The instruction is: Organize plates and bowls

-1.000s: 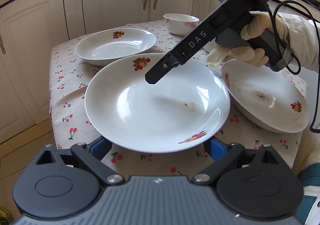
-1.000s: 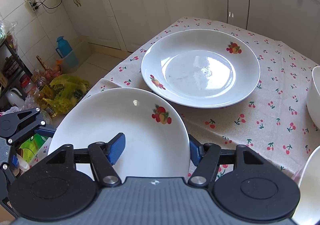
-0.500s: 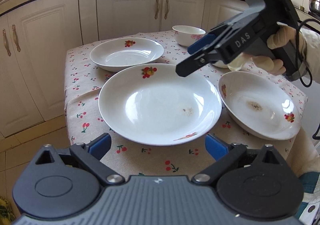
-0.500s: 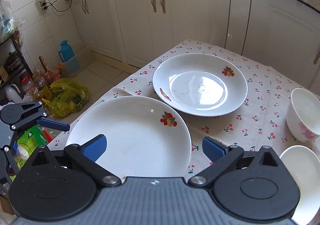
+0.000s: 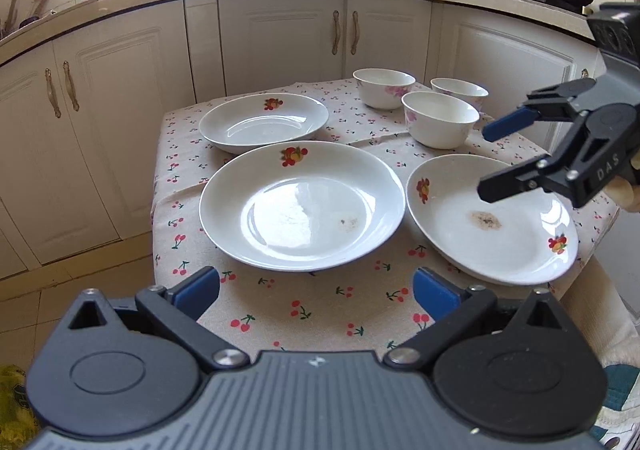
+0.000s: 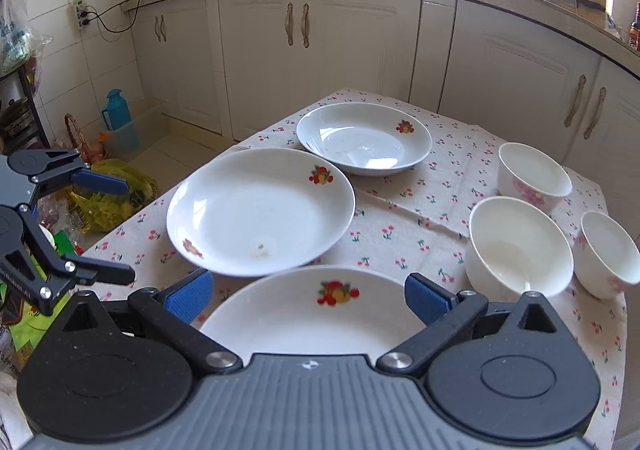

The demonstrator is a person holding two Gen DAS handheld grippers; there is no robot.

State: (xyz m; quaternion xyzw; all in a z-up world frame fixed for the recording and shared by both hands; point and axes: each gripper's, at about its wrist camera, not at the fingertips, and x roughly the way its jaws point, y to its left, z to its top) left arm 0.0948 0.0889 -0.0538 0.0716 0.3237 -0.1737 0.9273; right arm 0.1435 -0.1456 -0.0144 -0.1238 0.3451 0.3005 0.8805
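Plates — 3 white ceramic fruit-print dishes (image 5: 300,206) — lie unstacked on the cherry-print tablecloth (image 5: 320,314) beside 3 white bowls (image 5: 440,118) at far right, as left gripper (image 5: 316,288) and right gripper (image 6: 308,292), jaws just spread and empty, hover near, apparently between picks.

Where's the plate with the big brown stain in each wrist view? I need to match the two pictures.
Left wrist view: the stained plate lies right of centre, under the right gripper.
Right wrist view: the same plate sits at bottom centre, its stain hidden behind the gripper body.
Shared landmark: the large middle plate beside it.
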